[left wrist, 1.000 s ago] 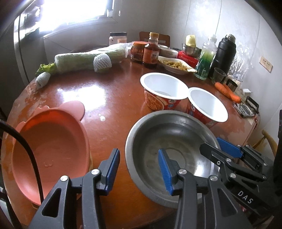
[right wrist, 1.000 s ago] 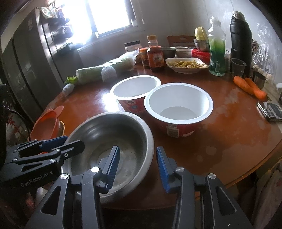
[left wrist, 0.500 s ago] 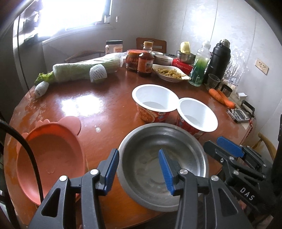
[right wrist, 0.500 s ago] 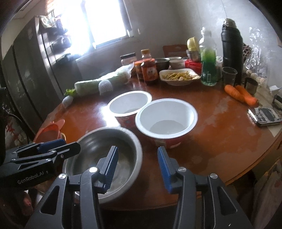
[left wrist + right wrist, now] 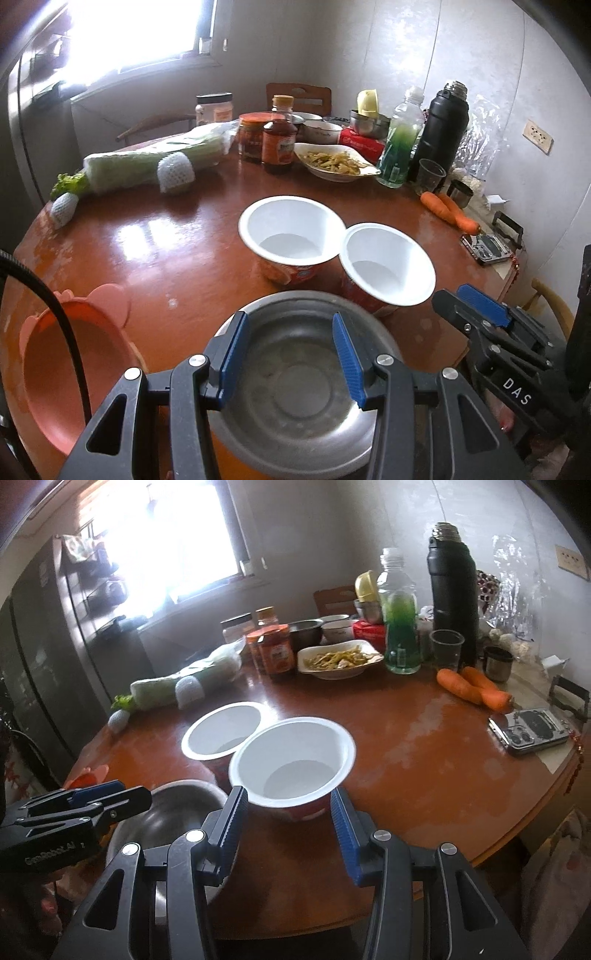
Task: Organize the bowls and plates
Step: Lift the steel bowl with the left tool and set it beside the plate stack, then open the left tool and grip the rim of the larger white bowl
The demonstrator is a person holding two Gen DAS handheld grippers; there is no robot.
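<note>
Since the frames a second ago, both my views sit higher and further back: the metal bowl [image 5: 295, 384] has slid toward the bottom of the left wrist view, and the two white paper bowls now lie well up the table. My left gripper [image 5: 290, 360] hangs unclenched over the metal bowl, nothing pressed between its blue pads, much as before. My right gripper [image 5: 288, 827] is also released, its jaws a touch wider than a second ago, and the nearer paper bowl [image 5: 295, 760] shows through the gap, though I can't tell that the pads touch it. The farther paper bowl [image 5: 221, 734] stands beside it, rims touching or nearly so. All three rest on the brown round table [image 5: 424, 738], the metal one at its near edge.

My own fingers cover the metal bowl's near rim. The pink bowl [image 5: 48, 373] at left is cut off by the frame and crossed by a black cable [image 5: 62, 332]; in the right view only a sliver of it shows
</note>
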